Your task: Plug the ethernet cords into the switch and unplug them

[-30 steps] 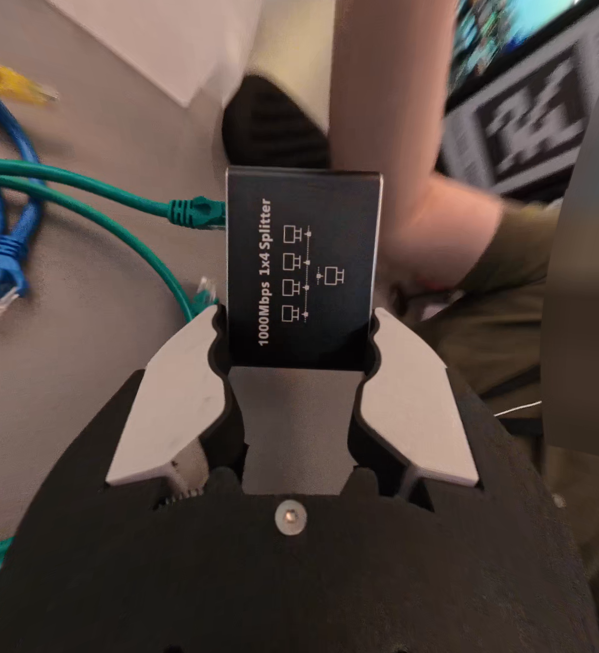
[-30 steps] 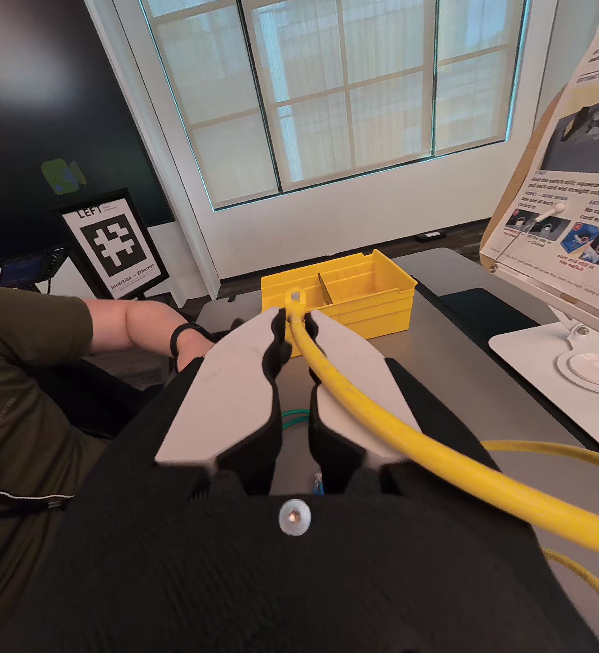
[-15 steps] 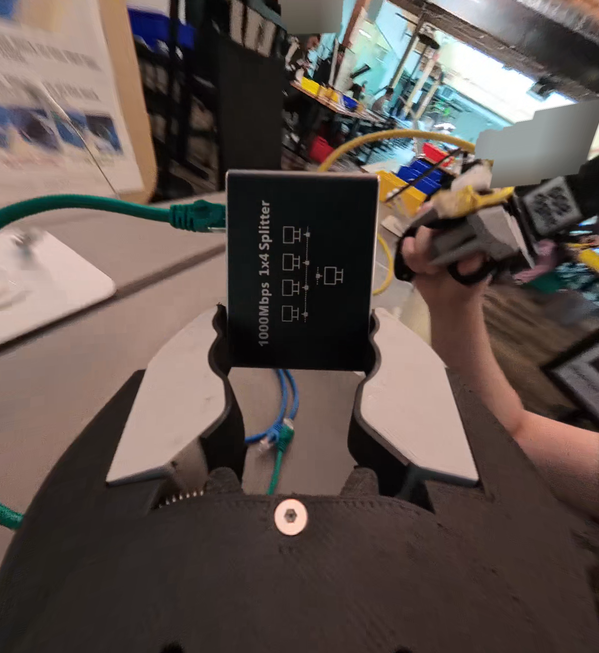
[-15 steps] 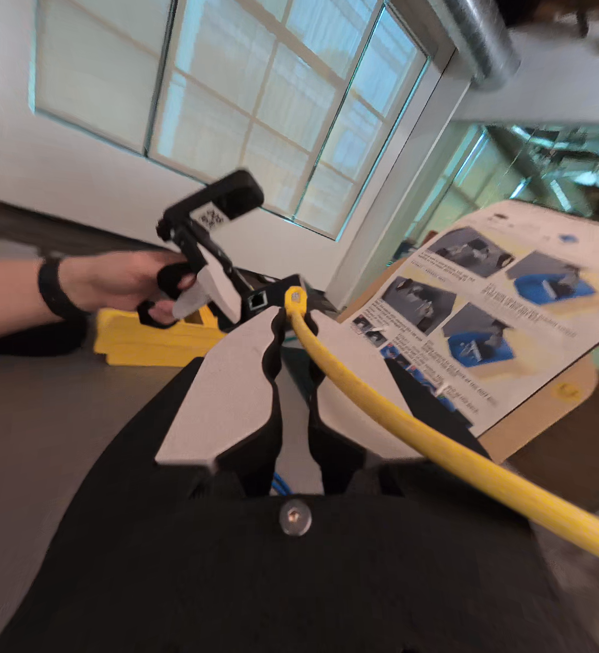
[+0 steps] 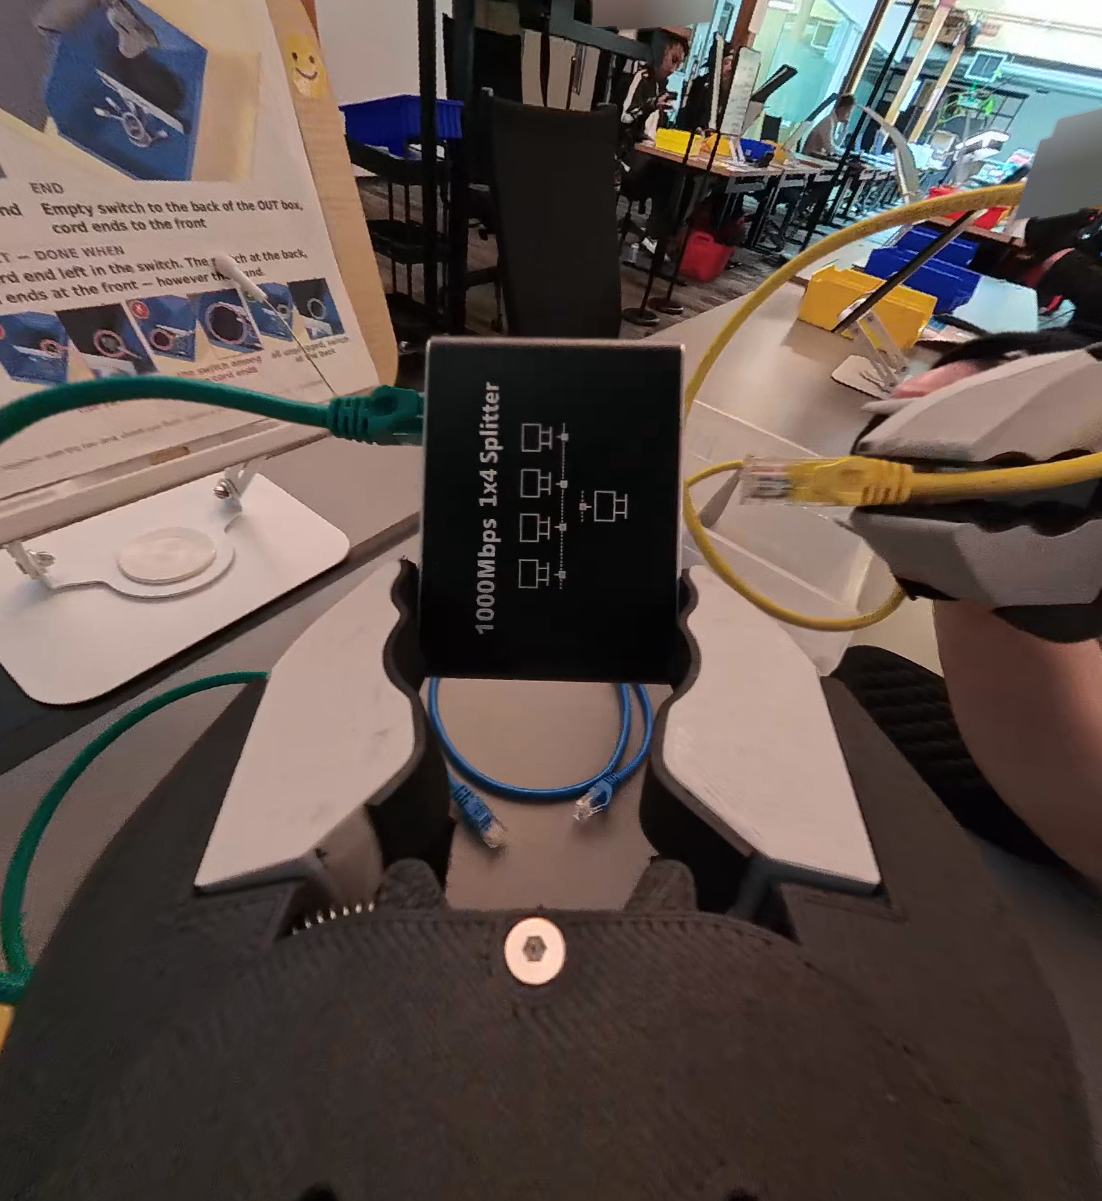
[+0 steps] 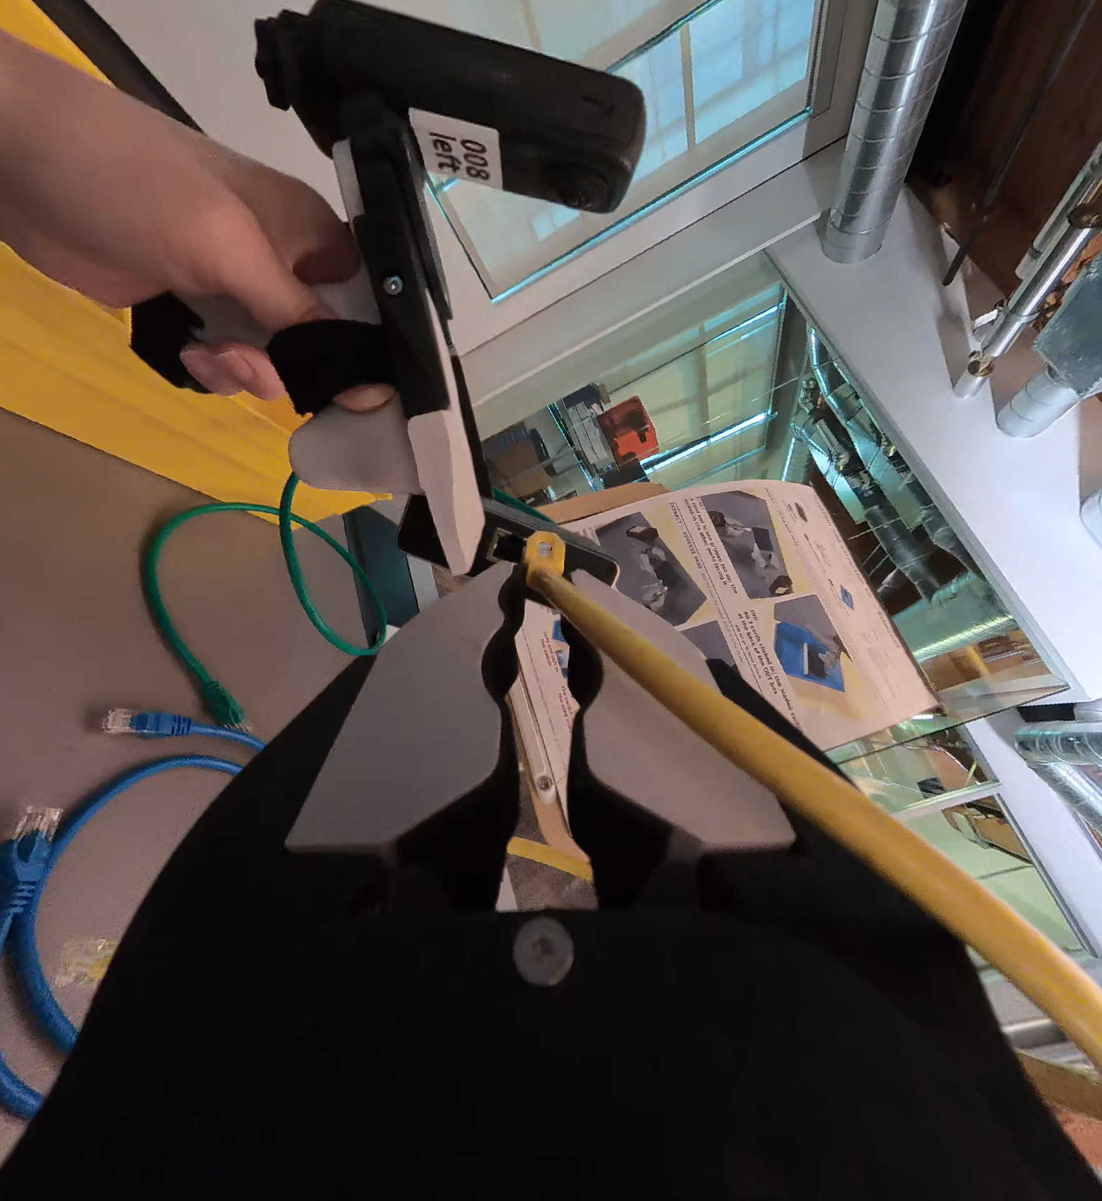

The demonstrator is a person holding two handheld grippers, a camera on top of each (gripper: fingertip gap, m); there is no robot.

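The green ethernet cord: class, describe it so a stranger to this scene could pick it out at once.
Start at the black switch clamped in the left gripper. The green ethernet cord is plugged into its left side. The yellow cord, held by the right gripper, is not yet plugged in; the blue cord lies loose on the table.

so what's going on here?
A person holds a gripper in each hand. The left gripper clamps the black switch, with a green cord already plugged into its left side. The right gripper pinches the yellow cord, plug aimed at the switch's right side, not yet inserted. A blue cord lies loose on the table.
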